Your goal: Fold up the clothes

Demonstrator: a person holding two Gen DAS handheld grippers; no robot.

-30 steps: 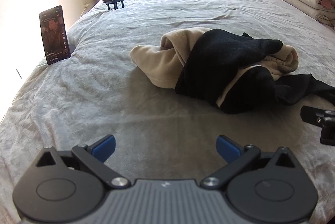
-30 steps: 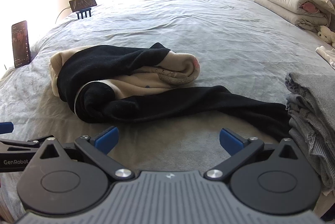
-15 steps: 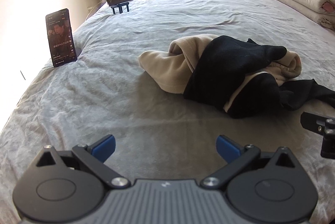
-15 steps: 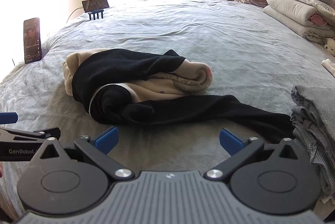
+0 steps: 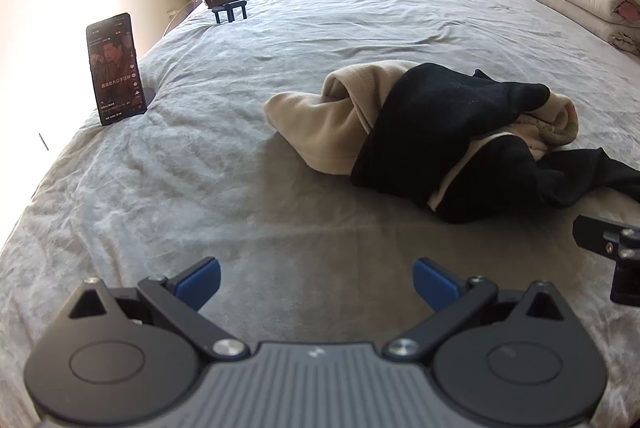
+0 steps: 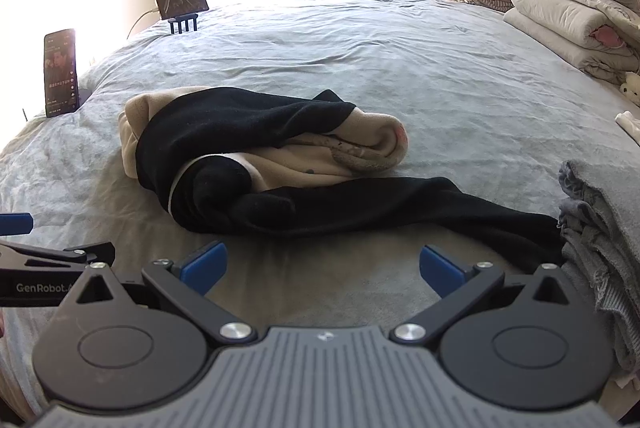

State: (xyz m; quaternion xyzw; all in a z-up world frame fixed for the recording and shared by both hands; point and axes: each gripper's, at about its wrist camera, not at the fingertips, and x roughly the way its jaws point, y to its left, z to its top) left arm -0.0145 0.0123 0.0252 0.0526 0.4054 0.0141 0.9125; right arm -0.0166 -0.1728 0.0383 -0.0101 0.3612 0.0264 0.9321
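Both grippers, left gripper (image 5: 316, 280) and right gripper (image 6: 322, 268), gape wide, holding nothing. Only the right view shows grey folded stack (image 6: 600, 228) touching the crumpled black-and-beige garment (image 6: 256, 155).

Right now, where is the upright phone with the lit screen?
In both wrist views the upright phone stands at the bed's left edge, left of the beige-and-black garment.

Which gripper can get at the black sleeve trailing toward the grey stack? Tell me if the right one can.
Probably yes. The right gripper has open jaws, with bare bedspread between it and the black sleeve.
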